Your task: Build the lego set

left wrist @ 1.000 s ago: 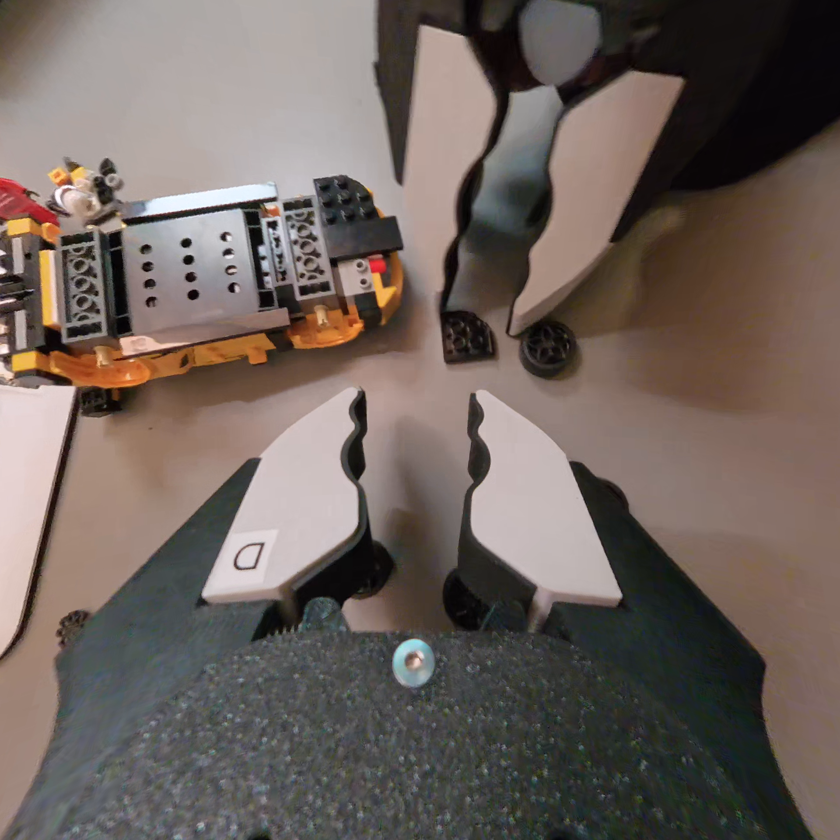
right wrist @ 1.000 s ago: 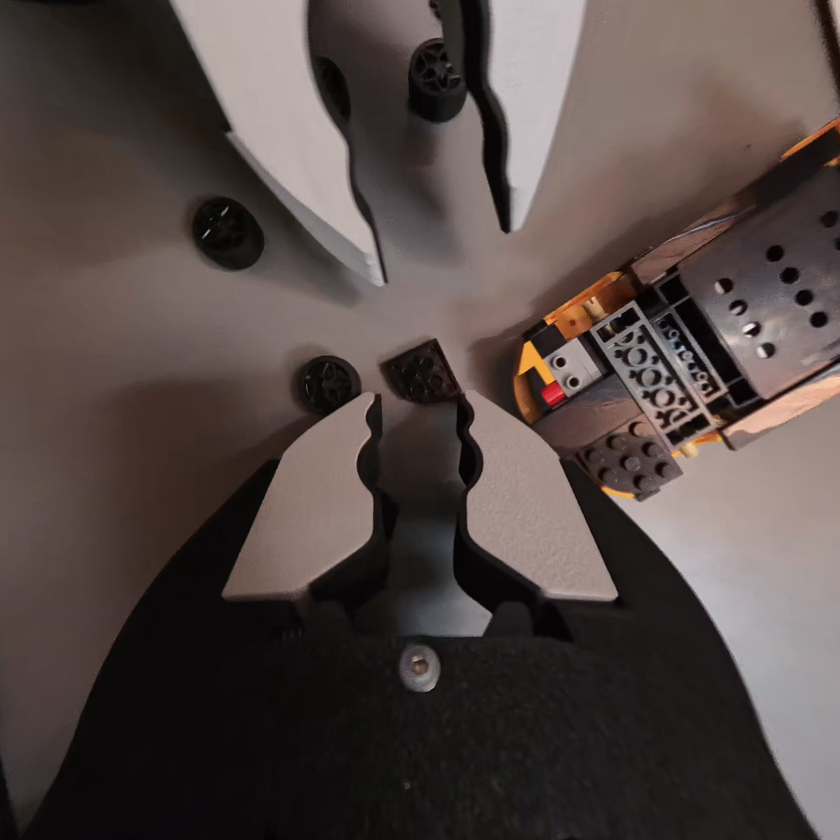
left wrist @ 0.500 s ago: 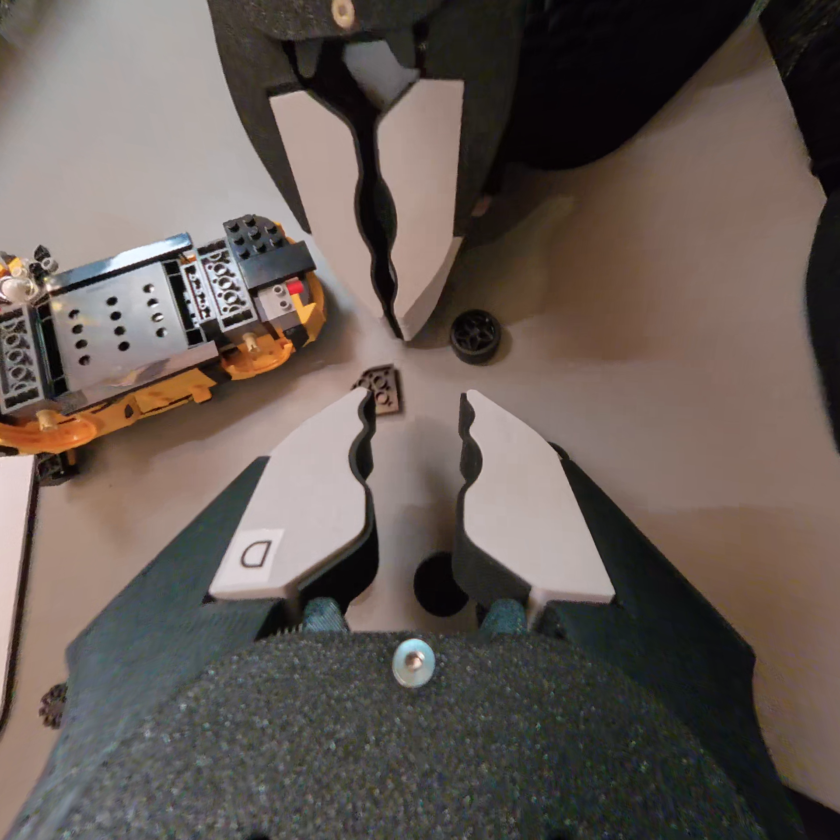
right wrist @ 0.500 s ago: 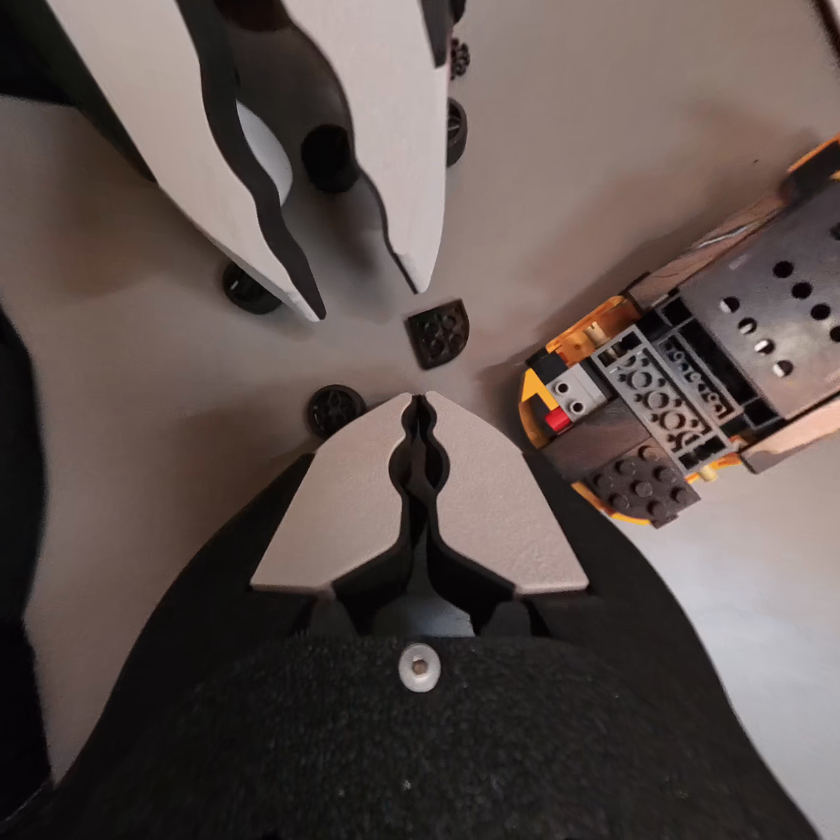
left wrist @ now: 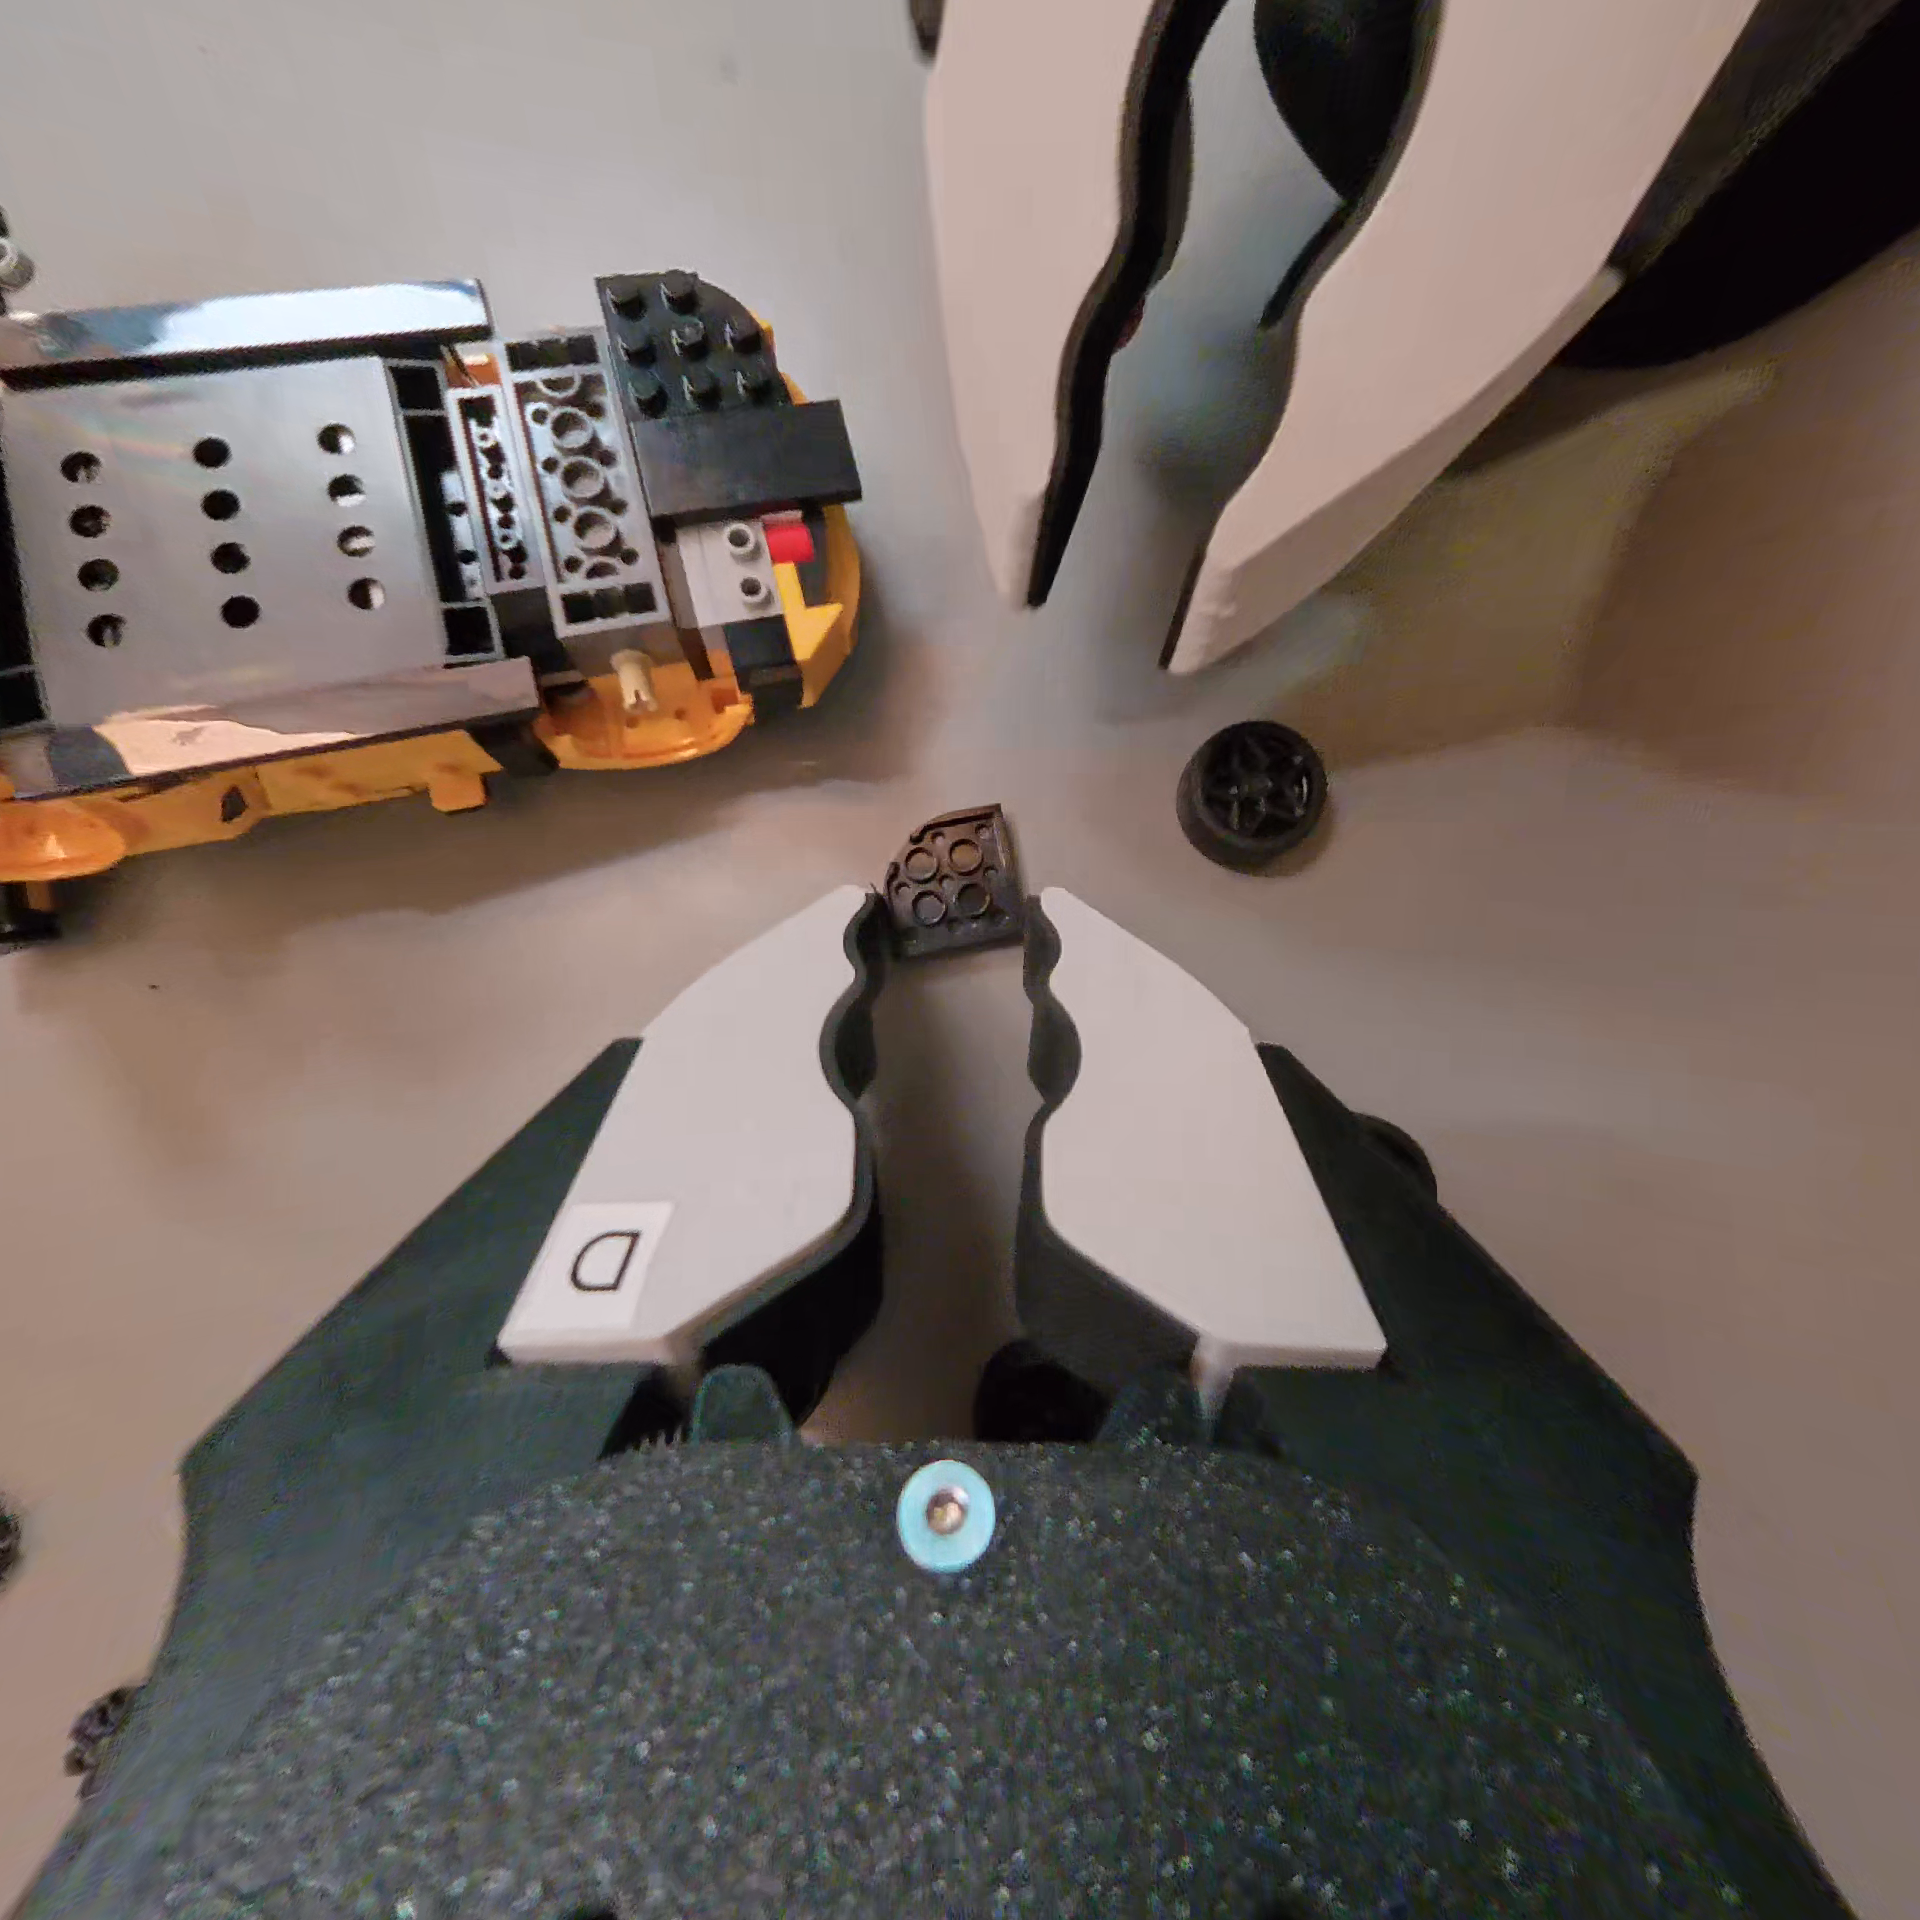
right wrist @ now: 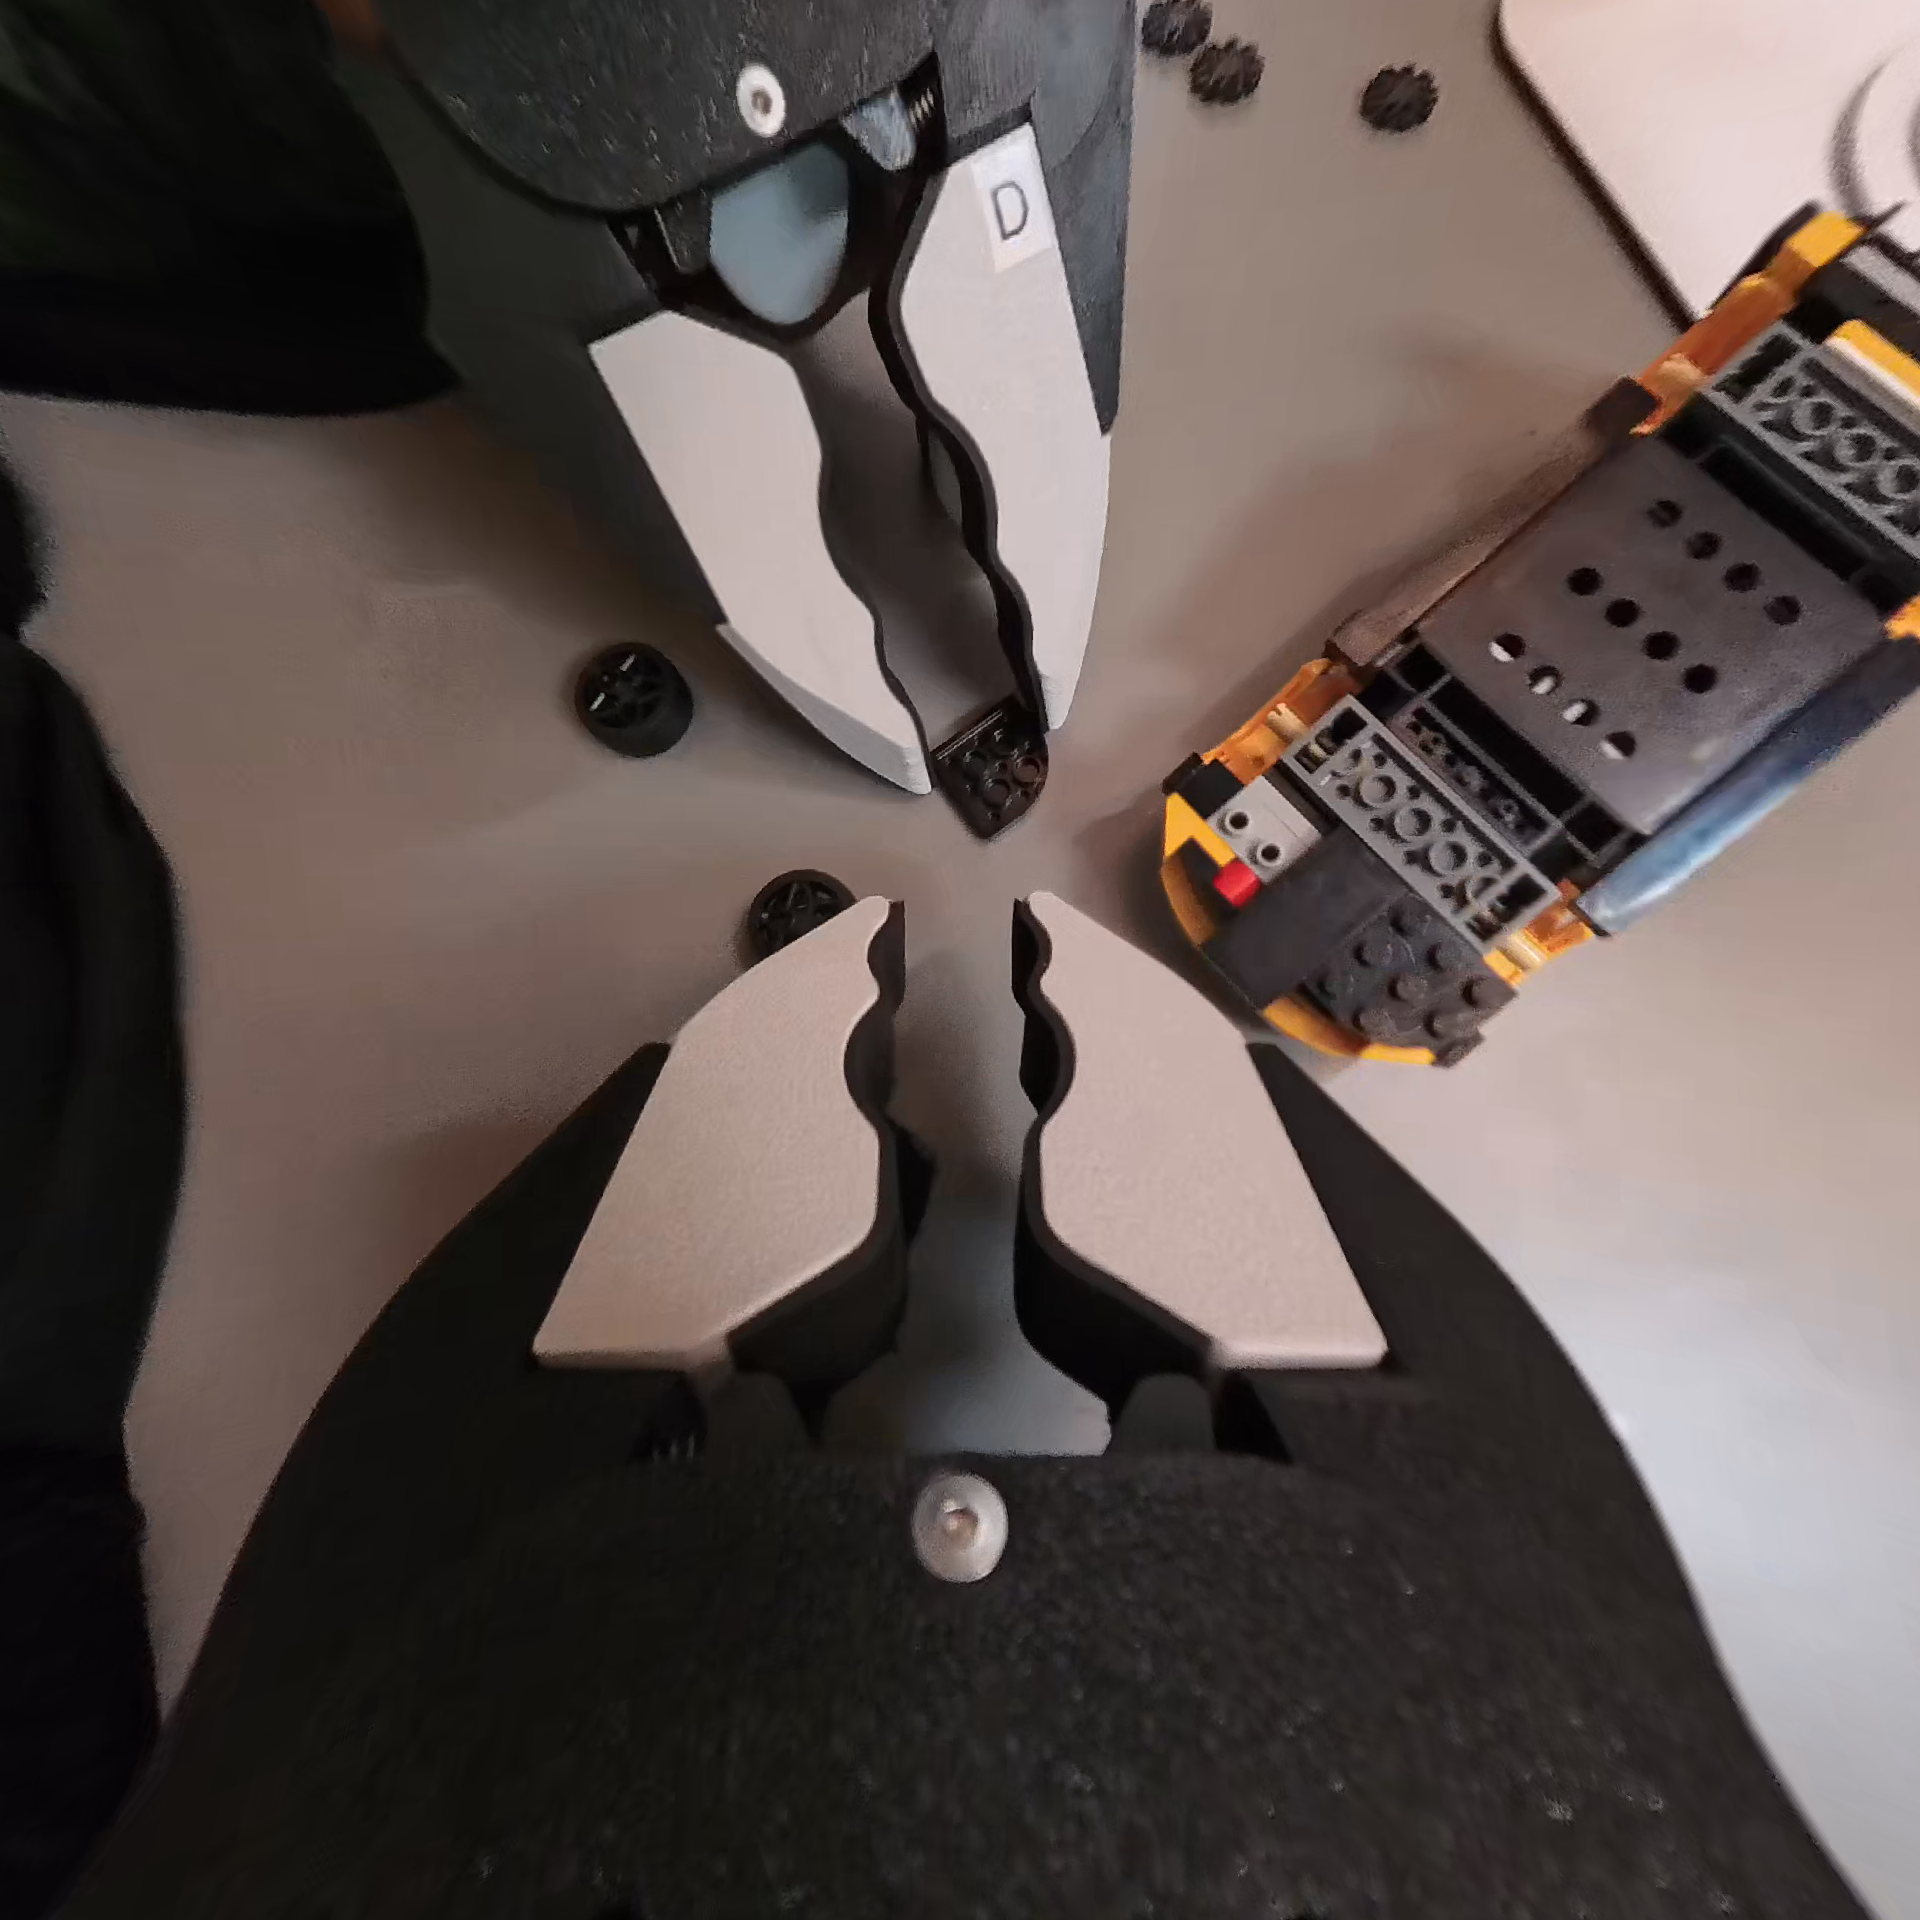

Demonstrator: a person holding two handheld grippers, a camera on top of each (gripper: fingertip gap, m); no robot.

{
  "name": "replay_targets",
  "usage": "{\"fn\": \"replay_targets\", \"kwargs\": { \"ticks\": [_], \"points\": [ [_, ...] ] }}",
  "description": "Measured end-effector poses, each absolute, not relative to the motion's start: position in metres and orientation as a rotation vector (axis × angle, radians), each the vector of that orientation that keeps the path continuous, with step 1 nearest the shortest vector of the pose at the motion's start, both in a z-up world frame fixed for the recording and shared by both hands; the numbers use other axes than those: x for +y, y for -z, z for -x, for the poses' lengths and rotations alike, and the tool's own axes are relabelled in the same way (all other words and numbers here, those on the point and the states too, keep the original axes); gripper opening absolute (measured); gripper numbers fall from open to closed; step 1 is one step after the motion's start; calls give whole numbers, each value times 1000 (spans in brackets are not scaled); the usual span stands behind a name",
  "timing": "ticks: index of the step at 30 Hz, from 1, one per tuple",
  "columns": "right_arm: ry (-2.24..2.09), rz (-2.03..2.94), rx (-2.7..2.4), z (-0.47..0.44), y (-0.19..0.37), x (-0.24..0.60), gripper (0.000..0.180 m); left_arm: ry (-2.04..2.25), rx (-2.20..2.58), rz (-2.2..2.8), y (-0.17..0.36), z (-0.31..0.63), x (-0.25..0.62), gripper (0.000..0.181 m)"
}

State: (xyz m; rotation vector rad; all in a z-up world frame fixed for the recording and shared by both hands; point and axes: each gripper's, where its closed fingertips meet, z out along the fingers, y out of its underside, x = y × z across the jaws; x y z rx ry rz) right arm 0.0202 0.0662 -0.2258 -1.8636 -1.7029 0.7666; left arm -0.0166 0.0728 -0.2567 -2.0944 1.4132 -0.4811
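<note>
Left wrist view — left tongs (left wrist: 954,906) clamped on black plate (left wrist: 958,878) | right tongs (right wrist: 954,914) apart | wheel (left wrist: 1252,795) beside

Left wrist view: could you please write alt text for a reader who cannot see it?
The left tongs close around a small black rounded plate on the grey table. The upturned orange and black lego car lies left, a black wheel right, the open right tongs opposite.

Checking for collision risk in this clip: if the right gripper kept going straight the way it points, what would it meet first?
Probably the small black rounded plate, which sits between the left gripper fingertips, dead ahead of the open right gripper. Heights are unclear.
</note>
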Motion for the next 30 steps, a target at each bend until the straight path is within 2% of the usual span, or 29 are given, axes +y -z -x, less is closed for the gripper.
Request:
{"fn": "replay_targets", "kwargs": {
  "ticks": [4,12,15,20,23,28,30],
  "points": [
    [-786,1726,-1605,-20,208,66,19,594,1376,2052,244,12,68,25],
    [-714,1318,-1354,-2,131,70,38,1981,467,1562,108,7,71,25],
    [-653,1221,-1338,4,102,71,38,2297,208,1364,88,19,79,25],
    [-609,1155,-1396,17,85,72,38,2320,234,1341,81,12,70,25],
    [-579,1153,-1409,20,83,74,25,2309,247,1353,81,10,67,25],
    [-564,1149,-1455,18,83,73,24,2294,255,1361,81,10,66,25],
    [-544,1127,-1536,15,86,73,24,2235,262,1412,87,11,70,31]
  ]
}}
